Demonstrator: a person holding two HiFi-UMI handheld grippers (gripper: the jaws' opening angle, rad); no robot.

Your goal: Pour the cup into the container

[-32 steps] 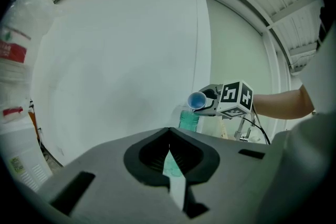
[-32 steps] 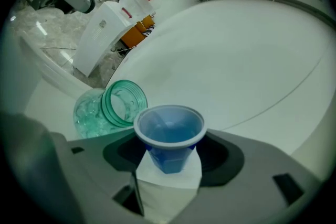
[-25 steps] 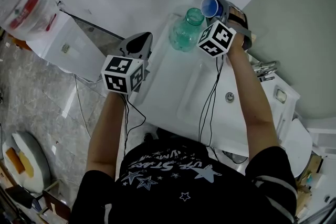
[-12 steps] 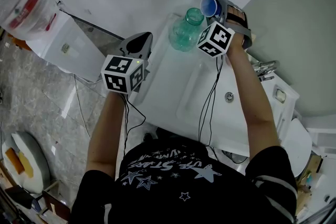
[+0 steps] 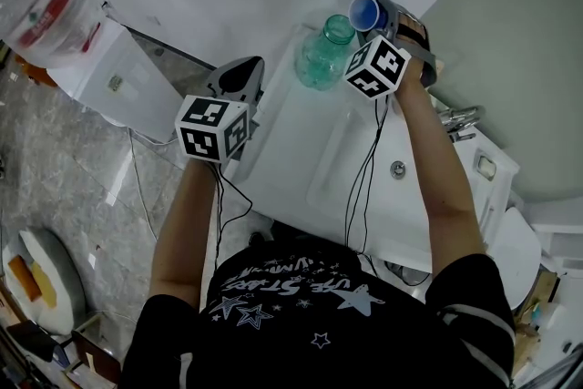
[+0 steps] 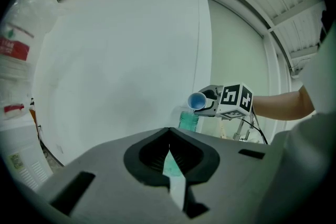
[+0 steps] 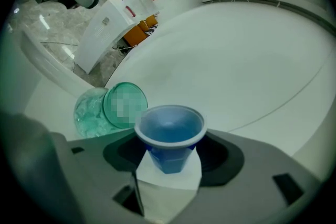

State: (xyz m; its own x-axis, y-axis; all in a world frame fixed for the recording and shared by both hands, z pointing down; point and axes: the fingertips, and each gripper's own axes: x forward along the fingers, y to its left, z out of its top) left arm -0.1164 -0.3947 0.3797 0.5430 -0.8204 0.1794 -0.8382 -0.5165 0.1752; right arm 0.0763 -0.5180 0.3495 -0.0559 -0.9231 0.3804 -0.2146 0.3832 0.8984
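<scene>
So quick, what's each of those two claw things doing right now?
Left gripper: closed, holding nothing.
Right gripper: closed on the blue cup.

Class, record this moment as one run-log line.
right gripper: holds blue cup, tipped above green jar | left gripper: closed, empty | pour: no stream visible

No visible change: the cup (image 5: 364, 13) in the right tongs (image 7: 169, 161) has not moved.
</scene>
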